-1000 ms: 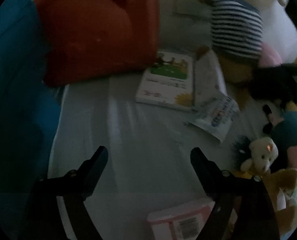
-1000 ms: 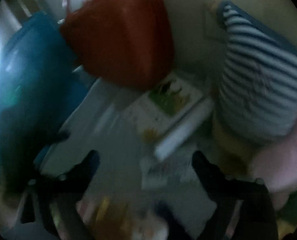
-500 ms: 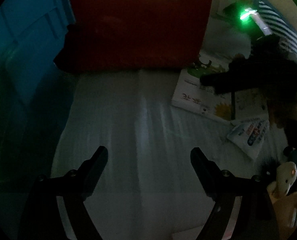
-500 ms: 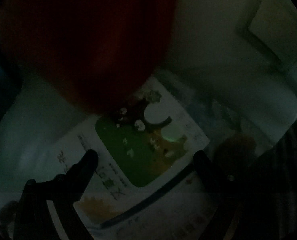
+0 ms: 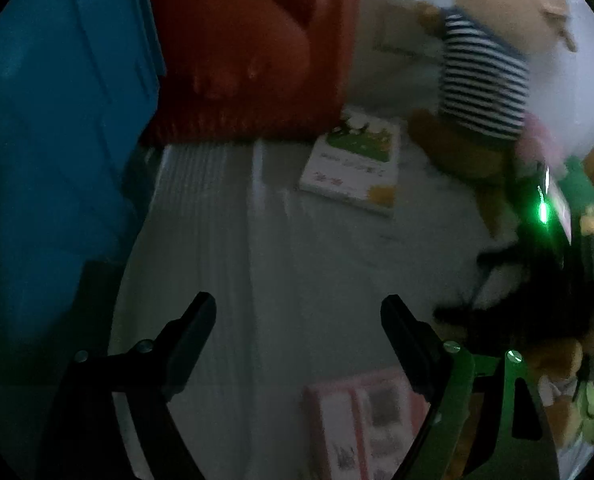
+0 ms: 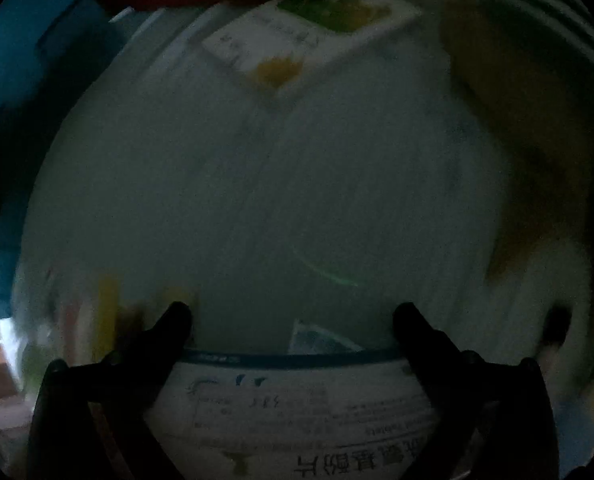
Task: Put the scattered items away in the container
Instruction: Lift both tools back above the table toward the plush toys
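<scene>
Lying crosswise between the right gripper's [image 6: 291, 316] wide-spread fingers, a white box [image 6: 297, 404] fills the gap, long side running finger to finger; real grip unclear. The left gripper [image 5: 299, 312] hangs open over the sheet [image 5: 297, 260], empty.

Both my views dim, underexposed, motion-blurred. Green LED glare [image 5: 543, 212] right of book [image 5: 353, 164]. Fisheye bends edges; black vignette at corners.
</scene>
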Motion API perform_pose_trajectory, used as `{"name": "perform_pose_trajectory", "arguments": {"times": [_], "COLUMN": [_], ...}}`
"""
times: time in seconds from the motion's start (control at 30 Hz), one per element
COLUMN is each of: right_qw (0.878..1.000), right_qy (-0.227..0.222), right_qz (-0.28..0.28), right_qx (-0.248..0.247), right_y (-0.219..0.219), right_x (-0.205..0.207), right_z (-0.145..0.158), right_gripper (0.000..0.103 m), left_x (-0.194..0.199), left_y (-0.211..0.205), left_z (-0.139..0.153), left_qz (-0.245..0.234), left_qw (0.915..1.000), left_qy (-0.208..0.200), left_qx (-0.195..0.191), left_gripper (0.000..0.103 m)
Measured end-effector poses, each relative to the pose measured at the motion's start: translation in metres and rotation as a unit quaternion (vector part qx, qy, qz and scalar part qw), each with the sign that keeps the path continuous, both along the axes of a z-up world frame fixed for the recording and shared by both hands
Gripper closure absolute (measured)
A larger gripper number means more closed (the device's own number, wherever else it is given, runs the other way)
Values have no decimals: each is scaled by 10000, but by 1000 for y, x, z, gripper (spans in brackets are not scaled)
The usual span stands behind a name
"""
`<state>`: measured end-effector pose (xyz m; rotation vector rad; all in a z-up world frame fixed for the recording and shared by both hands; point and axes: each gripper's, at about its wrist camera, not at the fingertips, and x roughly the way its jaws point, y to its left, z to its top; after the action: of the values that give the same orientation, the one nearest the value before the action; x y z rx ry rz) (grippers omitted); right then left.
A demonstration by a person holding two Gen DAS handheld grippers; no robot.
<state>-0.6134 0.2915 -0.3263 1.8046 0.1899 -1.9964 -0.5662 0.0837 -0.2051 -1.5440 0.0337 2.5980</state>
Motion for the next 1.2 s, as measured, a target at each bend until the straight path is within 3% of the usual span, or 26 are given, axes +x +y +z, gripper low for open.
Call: {"name": "perform_pose_trajectory", "arguments": {"times": [0.07,0.17,0.37,0.5,0.6,0.8,0.87,1.0,1.07,1.2], "right_qw": [9993,9937,9720,9631,9605,9535,9528,9600,9615,9623], "right_qy": [198,886,2014,2312,2299,2143,2103,1908,1833,1693], "right_qz": [-226,-540,-1186,-1369,-1569,-2120,-2185,-2029,-2002,-1983], "right_qx": [-218,-422,-248,152,53,-9,-136,-283,-438,-774], "right_y": [10,26,80,138,189,318,344,377,383,389], "right_x": [16,52,108,123,130,116,98,42,21,-29], "right_z": [19,69,142,170,188,196,197,188,179,159], "right_gripper": [4,4,0,0,0,0,0,0,0,0], "left_x": [17,41,75,80,81,77,69,38,18,-21], "left_y": [2,2,34,76,114,205,236,302,330,382], "left_z": [13,30,54,63,64,60,58,52,45,17], "left_qz": [-101,-232,-654,-752,-820,-829,-775,-701,-732,-979], "left_qw": [9999,9996,9976,9966,9960,9959,9964,9963,9954,9946], "left_qy": [62,125,241,286,302,241,218,230,181,129], "left_qx": [19,67,50,179,197,256,269,438,590,331], "left_gripper": [18,18,18,18,18,11,11,11,0,0]}}
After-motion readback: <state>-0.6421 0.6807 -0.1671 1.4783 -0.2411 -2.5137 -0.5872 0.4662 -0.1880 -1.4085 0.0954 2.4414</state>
